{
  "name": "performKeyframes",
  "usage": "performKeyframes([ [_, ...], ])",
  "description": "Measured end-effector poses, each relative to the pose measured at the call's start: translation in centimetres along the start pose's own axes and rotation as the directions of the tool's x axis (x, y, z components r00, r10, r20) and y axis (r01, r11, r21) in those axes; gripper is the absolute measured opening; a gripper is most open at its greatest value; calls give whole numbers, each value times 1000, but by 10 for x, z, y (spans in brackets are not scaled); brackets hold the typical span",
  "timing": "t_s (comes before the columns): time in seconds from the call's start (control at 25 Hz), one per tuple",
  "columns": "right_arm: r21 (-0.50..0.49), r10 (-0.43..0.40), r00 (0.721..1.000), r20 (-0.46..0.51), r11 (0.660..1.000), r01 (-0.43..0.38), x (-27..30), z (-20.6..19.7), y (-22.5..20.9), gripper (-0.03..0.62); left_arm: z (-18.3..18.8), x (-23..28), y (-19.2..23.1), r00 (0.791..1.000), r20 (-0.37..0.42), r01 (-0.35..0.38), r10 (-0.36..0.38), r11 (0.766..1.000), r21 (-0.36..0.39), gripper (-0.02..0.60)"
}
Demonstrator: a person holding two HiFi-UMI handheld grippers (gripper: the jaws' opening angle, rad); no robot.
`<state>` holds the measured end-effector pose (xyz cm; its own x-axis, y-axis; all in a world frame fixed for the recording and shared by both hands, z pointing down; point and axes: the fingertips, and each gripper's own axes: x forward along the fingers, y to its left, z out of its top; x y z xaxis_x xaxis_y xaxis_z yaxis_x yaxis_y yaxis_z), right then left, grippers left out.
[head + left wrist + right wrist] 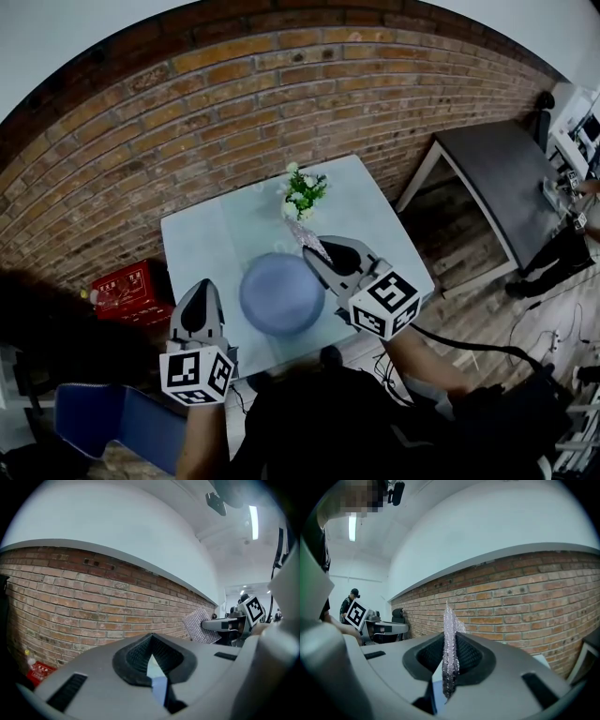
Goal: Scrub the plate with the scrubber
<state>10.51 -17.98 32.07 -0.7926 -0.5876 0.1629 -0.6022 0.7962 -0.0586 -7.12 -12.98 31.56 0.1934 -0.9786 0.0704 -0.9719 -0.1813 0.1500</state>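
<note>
Holding the thin silvery mesh scrubber in our right tool — soft, light, floppy — we would grip it low. The round lavender plate, likely slick, lies near-centre on the pale bench; our left tool, closed and empty, sits left of it.

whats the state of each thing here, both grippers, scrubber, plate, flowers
left gripper, jaws shut, empty, beside the plate and apart from it
right gripper, jaws shut on the scrubber
scrubber, pinched upright between the jaws, sticking out past them, not on the plate
plate, lying flat on the table, nothing gripping it
flowers, upright, behind the plate
</note>
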Motion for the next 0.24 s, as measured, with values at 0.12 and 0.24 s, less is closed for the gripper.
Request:
performKeyframes([
  [0.12,-3,-2,1000,-1,1000,2,1,0,1,67,0,0,0,1000,2,2,-2,1000,-1,11],
  [0.24,-5,-4,1000,-2,1000,4,1,2,3,67,0,-1,0,1000,4,5,-5,1000,-2,9],
])
